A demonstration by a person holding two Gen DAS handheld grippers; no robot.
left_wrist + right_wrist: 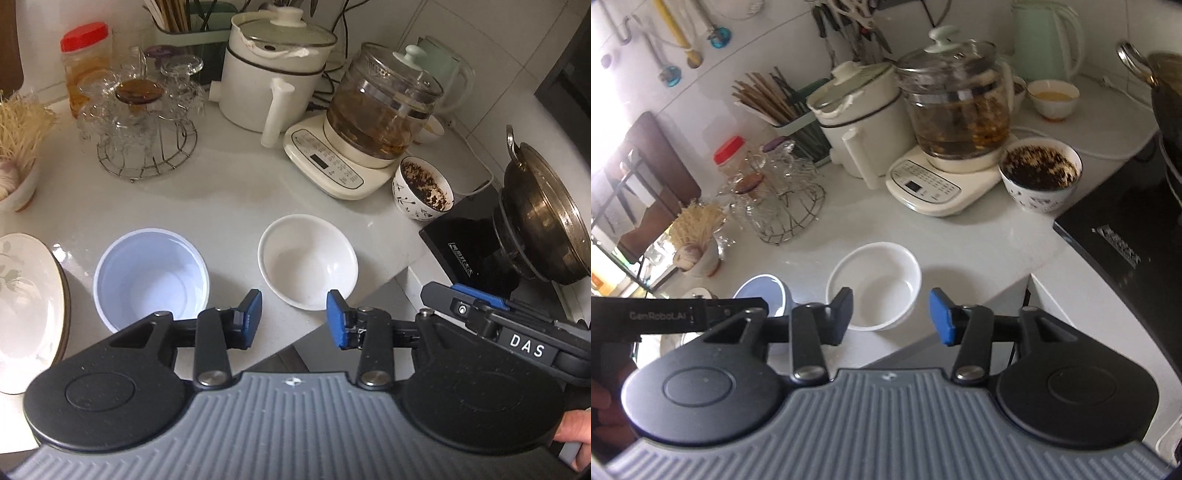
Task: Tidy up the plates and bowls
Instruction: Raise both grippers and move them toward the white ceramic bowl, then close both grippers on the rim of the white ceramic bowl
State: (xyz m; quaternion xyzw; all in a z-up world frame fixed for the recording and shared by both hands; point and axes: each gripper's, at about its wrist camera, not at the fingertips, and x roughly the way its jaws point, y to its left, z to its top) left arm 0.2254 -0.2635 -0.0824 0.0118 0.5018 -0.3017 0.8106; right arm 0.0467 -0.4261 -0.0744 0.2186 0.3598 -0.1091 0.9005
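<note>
A white bowl [308, 260] [875, 284] and a pale blue bowl [151, 277] [764, 293] stand side by side on the white counter [229, 199], both upright and empty. A stack of floral plates [26, 310] lies at the left edge. My left gripper [294, 319] hovers over the counter's front edge between the two bowls, open, nothing between its pads. My right gripper [892, 316] is open just in front of the white bowl, its left finger [842, 314] over the bowl's near rim. The right gripper's body [517, 328] shows at the right of the left wrist view.
Behind the bowls stand a wire rack of glasses [144, 122], a white electric pot [273, 70], a glass kettle on its base [376, 110] and a patterned bowl of dark residue [421, 188]. A black cooktop [1126, 229] with a metal pot [546, 221] lies right. A bowl with noodles [18, 147] sits left.
</note>
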